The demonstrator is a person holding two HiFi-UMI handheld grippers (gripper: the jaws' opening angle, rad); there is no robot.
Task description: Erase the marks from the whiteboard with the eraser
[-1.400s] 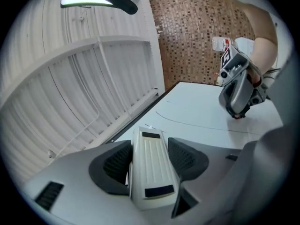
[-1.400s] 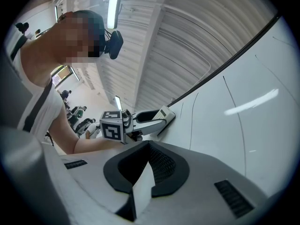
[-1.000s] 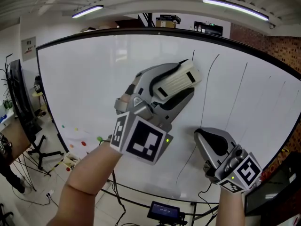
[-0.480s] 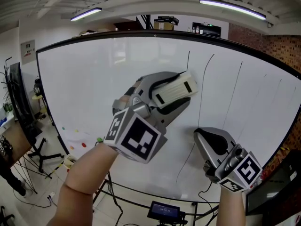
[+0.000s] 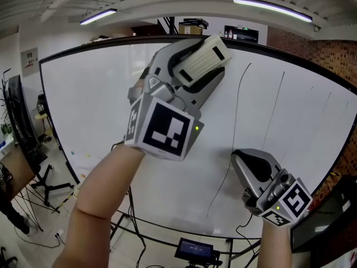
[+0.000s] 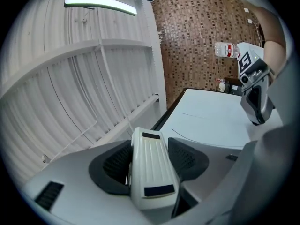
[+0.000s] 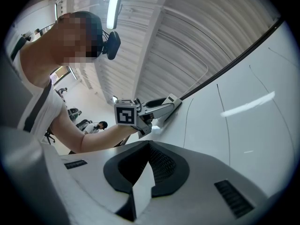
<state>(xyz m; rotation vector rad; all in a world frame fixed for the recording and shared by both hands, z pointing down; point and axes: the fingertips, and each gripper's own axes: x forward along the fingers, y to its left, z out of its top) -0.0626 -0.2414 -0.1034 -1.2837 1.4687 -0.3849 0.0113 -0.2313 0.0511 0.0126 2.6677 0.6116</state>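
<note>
The whiteboard fills the head view, with several thin black vertical marks on its right half. My left gripper is raised to the board's top edge, shut on a white ribbed eraser that lies against the board. In the left gripper view the eraser sits between the dark pads. My right gripper hangs low on the right, shut and holding nothing, just off the board. The right gripper view shows the closed jaws of the right gripper, with the left gripper and the marks beyond them.
The board stands on a frame with a small device on the floor under it. A brick wall runs at the right. A bottle shows far off in the left gripper view. Chairs and stands crowd the left edge.
My left gripper has risen with the eraser from mid-board to the top edge. The right gripper has hardly moved.
</note>
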